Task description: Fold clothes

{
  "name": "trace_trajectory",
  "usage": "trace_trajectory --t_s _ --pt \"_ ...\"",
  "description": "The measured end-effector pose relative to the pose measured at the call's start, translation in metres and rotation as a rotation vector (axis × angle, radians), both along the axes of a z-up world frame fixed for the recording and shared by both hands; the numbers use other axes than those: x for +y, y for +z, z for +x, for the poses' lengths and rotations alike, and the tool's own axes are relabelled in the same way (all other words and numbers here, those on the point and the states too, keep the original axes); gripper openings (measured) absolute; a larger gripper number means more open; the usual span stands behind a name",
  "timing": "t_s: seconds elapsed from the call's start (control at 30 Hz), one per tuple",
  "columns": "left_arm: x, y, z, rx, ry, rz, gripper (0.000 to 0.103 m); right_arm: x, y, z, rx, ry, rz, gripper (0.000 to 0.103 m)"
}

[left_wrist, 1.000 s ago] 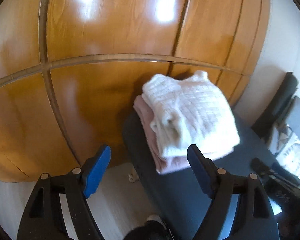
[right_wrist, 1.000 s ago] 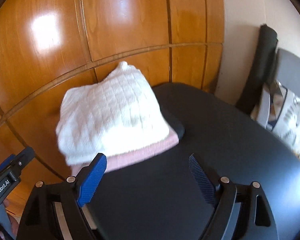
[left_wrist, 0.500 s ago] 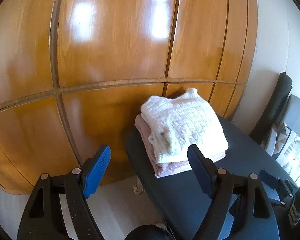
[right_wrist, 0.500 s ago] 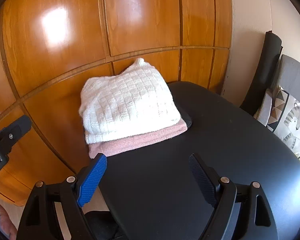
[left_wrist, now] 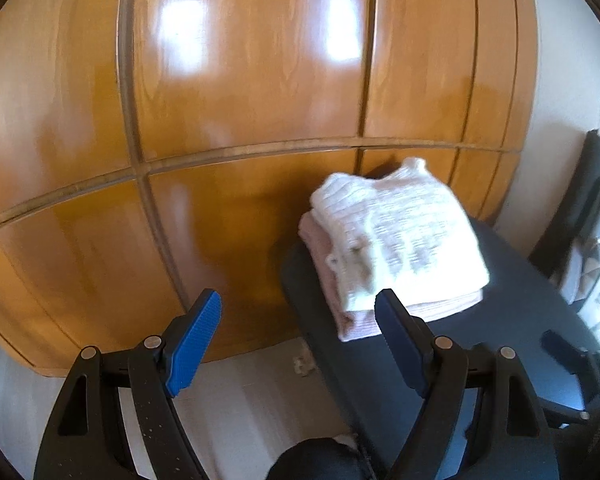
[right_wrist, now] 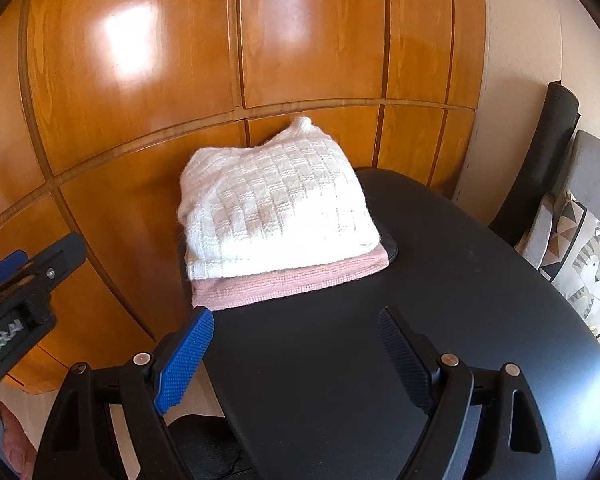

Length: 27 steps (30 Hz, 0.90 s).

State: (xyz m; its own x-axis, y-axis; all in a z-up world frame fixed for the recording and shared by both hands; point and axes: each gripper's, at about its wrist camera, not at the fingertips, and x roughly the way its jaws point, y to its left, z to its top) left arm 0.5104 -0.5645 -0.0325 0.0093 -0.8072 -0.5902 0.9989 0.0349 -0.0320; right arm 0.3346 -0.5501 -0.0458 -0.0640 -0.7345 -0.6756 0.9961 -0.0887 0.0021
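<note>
A folded white knit sweater (right_wrist: 274, 216) lies on top of a folded pink garment (right_wrist: 288, 284) at the far left corner of a black table (right_wrist: 440, 320). The stack also shows in the left wrist view, white sweater (left_wrist: 400, 236) over pink garment (left_wrist: 348, 320). My left gripper (left_wrist: 300, 320) is open and empty, held off the table's left edge, short of the stack. My right gripper (right_wrist: 296, 340) is open and empty above the table, in front of the stack. The left gripper's side (right_wrist: 24, 284) shows at the left of the right wrist view.
A glossy wooden panelled wardrobe (right_wrist: 180, 60) stands right behind the table. A black and grey chair (right_wrist: 556, 152) with a patterned cushion (right_wrist: 584, 264) is at the right. Pale floor (left_wrist: 236, 400) lies below the table's left edge.
Both grippers have drawn back from the stack over the last second and stayed open. The left view has shifted a little, with the stack further right. The clothes have not moved.
</note>
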Motion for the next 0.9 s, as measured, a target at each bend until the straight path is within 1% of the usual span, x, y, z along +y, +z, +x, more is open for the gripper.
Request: trace_trajectory --t_s 0.13,0.3,0.43,0.67,0.73,0.83,0.9 --pt "-0.003 -0.004 0.001 -0.007 0.02 0.026 0.082 0.001 0.0 0.002 -0.001 0.004 -0.002 0.087" --pt "-0.007 -0.011 0.005 0.014 0.037 0.07 0.082 0.001 -0.001 0.002 -0.004 0.008 0.003 0.087" --pt "-0.008 -0.014 0.007 0.032 0.04 0.086 0.082 0.001 -0.001 0.002 -0.007 0.006 0.006 0.087" --pt "-0.007 -0.016 0.011 0.105 0.007 0.092 0.082 0.001 -0.002 0.002 -0.02 0.006 0.011 0.087" --pt "-0.005 -0.016 0.013 0.128 -0.005 0.077 0.082 0.001 -0.002 0.003 -0.019 0.01 0.013 0.087" --pt "0.002 -0.013 0.015 0.154 -0.019 0.01 0.082 0.001 -0.002 0.004 -0.014 0.016 0.013 0.087" --pt "0.003 -0.011 0.012 0.151 -0.036 0.003 0.082 0.001 -0.003 0.004 -0.015 0.015 0.013 0.087"
